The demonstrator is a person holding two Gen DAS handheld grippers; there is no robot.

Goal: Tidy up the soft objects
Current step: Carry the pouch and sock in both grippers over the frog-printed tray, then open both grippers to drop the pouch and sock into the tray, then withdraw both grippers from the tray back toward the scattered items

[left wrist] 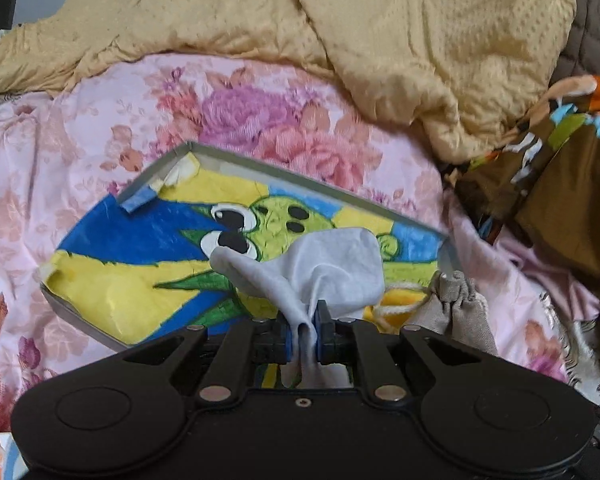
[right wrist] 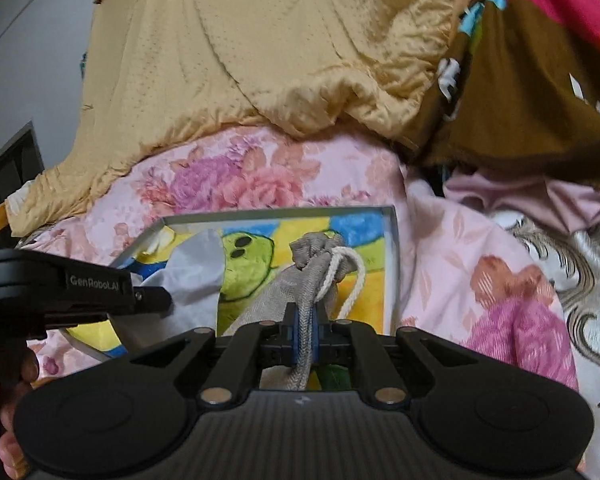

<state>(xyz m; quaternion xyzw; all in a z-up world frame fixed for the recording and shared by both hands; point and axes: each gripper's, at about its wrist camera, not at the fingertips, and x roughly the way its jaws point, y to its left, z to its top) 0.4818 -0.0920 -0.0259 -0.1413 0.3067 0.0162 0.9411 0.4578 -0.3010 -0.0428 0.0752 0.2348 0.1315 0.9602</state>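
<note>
The left gripper (left wrist: 305, 322) is closed on a white cloth (left wrist: 324, 264), which hangs over the middle of a tray (left wrist: 236, 158) with a cartoon lining. The right gripper (right wrist: 305, 330) is closed on a grey pouch (right wrist: 300, 280) over the tray's right part. The tray lies on a bed (left wrist: 80, 160) with a floral sheet.
</note>
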